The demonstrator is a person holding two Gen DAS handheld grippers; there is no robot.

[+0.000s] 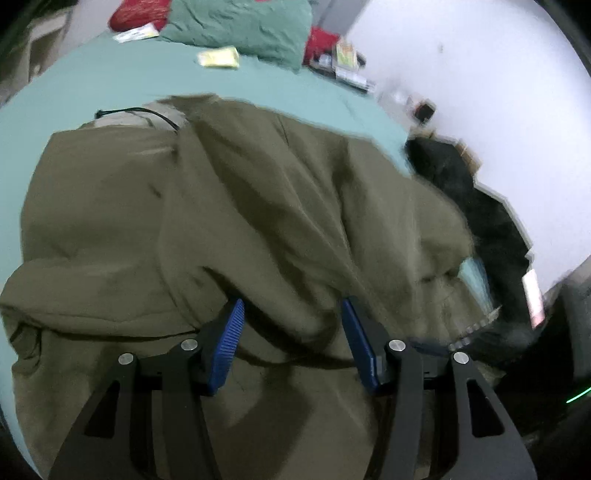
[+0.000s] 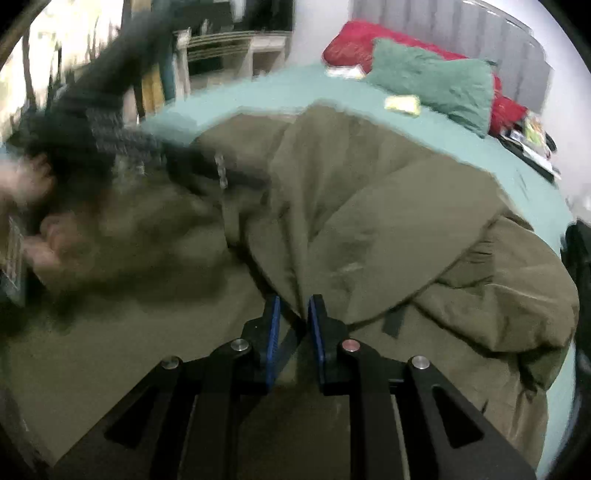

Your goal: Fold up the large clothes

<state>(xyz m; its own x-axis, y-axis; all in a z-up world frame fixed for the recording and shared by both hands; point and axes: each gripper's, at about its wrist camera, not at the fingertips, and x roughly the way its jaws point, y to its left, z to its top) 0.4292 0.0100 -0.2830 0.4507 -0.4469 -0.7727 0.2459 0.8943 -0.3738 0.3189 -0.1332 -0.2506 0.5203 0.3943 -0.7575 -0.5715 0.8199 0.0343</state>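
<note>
A large olive-green jacket lies partly folded on a teal bed. My left gripper is open, its blue pads wide apart just over the jacket's near folds. In the right wrist view the jacket fills the middle, with a dark zipper strip at the upper left. My right gripper is nearly closed, its pads pinching a fold of the jacket fabric. The person's arm and hand are blurred at the left, over the jacket.
A green pillow and a red one lie at the bed's head, with a yellow packet. Clutter sits by the white wall. A dark garment hangs at the bed's right edge. Shelves stand beyond the bed.
</note>
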